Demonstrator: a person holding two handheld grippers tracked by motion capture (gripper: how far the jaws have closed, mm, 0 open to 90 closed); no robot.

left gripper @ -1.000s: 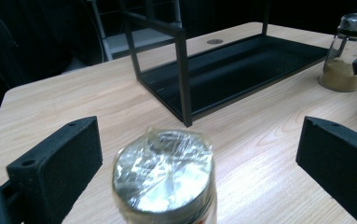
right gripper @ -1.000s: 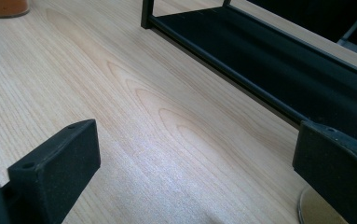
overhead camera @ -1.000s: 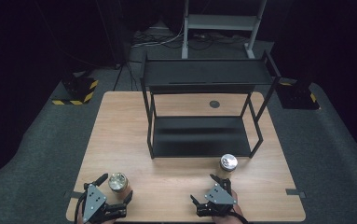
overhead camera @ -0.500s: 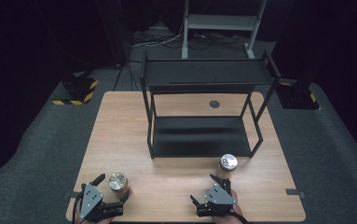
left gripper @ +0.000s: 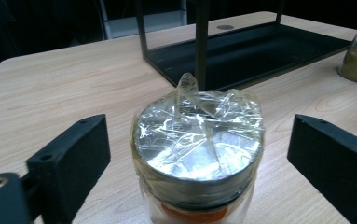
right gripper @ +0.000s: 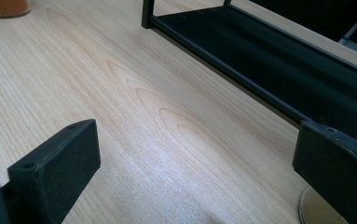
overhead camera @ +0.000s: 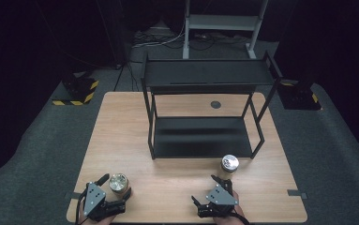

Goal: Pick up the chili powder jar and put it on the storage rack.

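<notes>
our left fingers (left gripper: 69, 158) spread open around the foil-topped jar (left gripper: 197, 149), not touching, our right fingers (right gripper: 59, 163) open over bare desk (right gripper: 134, 121), second jar (overhead camera: 229, 164) just beside

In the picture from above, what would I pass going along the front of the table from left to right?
left gripper → foil-topped jar → right gripper → second jar

High view looks down the table (overhead camera: 121, 140); both gripper views, low, share the rack (left gripper: 260, 51).

Left tool (overhead camera: 117, 185) closer around jar (overhead camera: 118, 182)
</notes>
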